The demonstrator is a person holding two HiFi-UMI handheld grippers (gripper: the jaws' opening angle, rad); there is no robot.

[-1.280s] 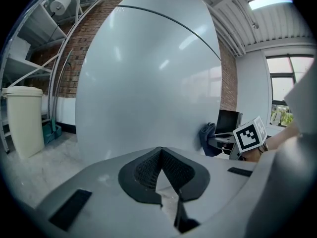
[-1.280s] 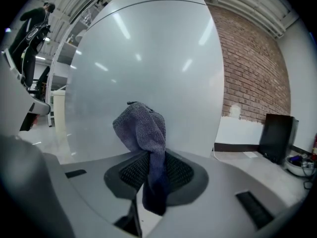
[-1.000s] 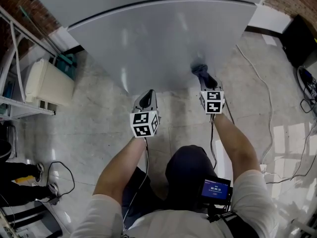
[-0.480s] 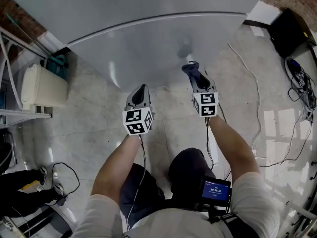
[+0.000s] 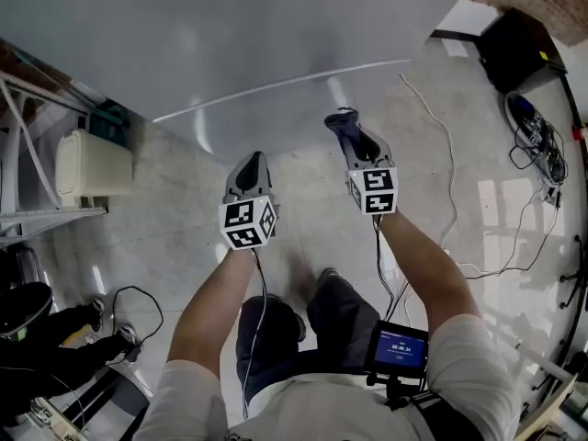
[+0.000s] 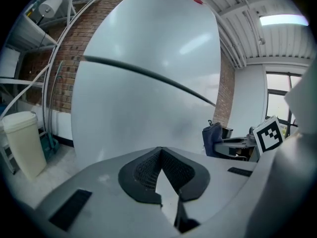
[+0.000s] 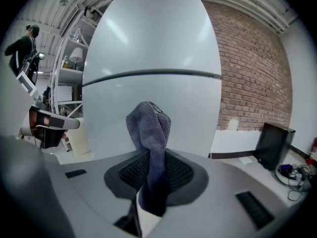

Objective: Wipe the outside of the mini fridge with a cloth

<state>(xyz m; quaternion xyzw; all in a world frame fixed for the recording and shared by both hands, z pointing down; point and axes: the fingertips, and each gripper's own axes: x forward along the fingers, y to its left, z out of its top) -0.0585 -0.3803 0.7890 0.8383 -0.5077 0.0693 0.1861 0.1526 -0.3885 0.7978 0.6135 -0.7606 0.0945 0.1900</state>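
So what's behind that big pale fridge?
A brick wall shows past both sides of the fridge, so it seems to run behind it. Anything standing directly behind the fridge is covered by its body.

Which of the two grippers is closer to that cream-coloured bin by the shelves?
Left. The left gripper is off to the cream bin's right; the right gripper, clamped on the cloth, is farther right, beyond the left one.

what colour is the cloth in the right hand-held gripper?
The cloth is plain greyish blue, no pattern. It shows best in the right gripper view.
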